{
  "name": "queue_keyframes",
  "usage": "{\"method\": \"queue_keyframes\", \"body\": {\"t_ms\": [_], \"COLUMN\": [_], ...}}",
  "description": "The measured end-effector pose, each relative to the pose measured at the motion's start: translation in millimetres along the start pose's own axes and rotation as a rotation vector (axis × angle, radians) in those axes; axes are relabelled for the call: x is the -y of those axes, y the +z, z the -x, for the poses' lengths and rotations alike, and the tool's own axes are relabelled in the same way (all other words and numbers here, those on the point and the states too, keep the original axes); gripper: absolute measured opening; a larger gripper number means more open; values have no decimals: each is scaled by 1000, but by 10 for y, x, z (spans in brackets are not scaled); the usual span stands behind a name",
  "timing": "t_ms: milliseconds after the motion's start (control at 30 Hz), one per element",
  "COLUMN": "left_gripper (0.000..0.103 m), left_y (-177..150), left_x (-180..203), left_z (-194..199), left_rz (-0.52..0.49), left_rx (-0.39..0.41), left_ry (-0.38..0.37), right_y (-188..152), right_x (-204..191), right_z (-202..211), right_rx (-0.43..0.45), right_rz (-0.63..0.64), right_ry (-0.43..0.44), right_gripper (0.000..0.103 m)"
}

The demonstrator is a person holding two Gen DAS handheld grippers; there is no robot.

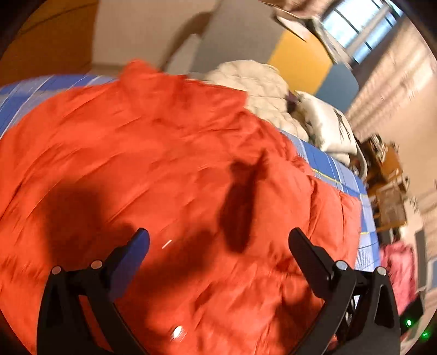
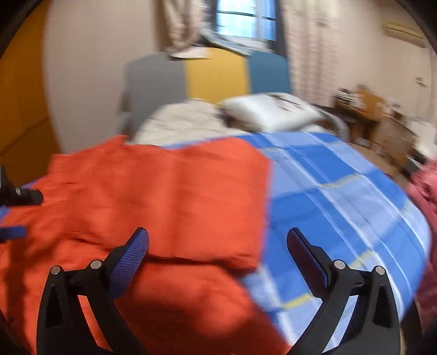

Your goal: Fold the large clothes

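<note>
Right wrist view: both tools, left (image 1: 218, 243) and right (image 2: 217, 241), gape wide over crumpled orange garment (image 2: 153, 196) on blue plaid bedspread (image 2: 341, 196).

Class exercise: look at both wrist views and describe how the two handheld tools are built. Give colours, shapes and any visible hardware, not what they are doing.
The left tool and right tool look alike: each has two curved black arms with triangular cut-outs and round silver pins at the joints. The fingers carry flat blue pads with a fine dotted texture, seen best in the right wrist view. No cables, sleeves or printed markings are visible.

Motion-blurred fisheye views, daylit window (image 2: 243, 24), dark shadows across the orange garment (image 1: 153, 153).
</note>
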State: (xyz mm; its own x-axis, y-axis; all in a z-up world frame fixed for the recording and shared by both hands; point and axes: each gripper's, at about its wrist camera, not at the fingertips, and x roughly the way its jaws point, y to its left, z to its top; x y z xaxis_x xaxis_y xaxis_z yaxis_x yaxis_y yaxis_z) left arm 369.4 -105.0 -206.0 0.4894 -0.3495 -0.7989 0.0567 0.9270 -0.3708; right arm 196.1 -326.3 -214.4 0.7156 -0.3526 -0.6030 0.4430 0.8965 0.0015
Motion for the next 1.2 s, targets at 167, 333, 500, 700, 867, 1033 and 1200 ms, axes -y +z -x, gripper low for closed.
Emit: {"method": "queue_keyframes", "body": {"t_ms": [167, 333, 500, 700, 867, 1033, 1200], "left_gripper": [70, 16, 8, 8, 7, 8, 9], "left_y": [86, 80, 136, 79, -60, -216, -325], "left_x": [283, 175, -110, -612, -1006, -1234, -1251], "left_z": [-410, -491, -139, 237, 375, 440, 370], "left_rz": [-97, 25, 72, 100, 117, 114, 84], "left_rx": [-40, -89, 33, 143, 192, 238, 230], "left_ry": [-5, -148, -142, -31, 59, 103, 126], "right_y": [-94, -101, -132, -155, -165, -143, 141], "right_x": [122, 165, 258, 312, 383, 367, 239], "right_z": [-25, 3, 54, -4, -64, -130, -217], "right_rx": [21, 65, 95, 66, 38, -4, -45], "right_rz": [-67, -98, -145, -168, -196, -183, -177], "right_ry": [-34, -41, -37, -39, -28, -26, 22], "right_gripper": [100, 100, 100, 100, 100, 100, 100]}}
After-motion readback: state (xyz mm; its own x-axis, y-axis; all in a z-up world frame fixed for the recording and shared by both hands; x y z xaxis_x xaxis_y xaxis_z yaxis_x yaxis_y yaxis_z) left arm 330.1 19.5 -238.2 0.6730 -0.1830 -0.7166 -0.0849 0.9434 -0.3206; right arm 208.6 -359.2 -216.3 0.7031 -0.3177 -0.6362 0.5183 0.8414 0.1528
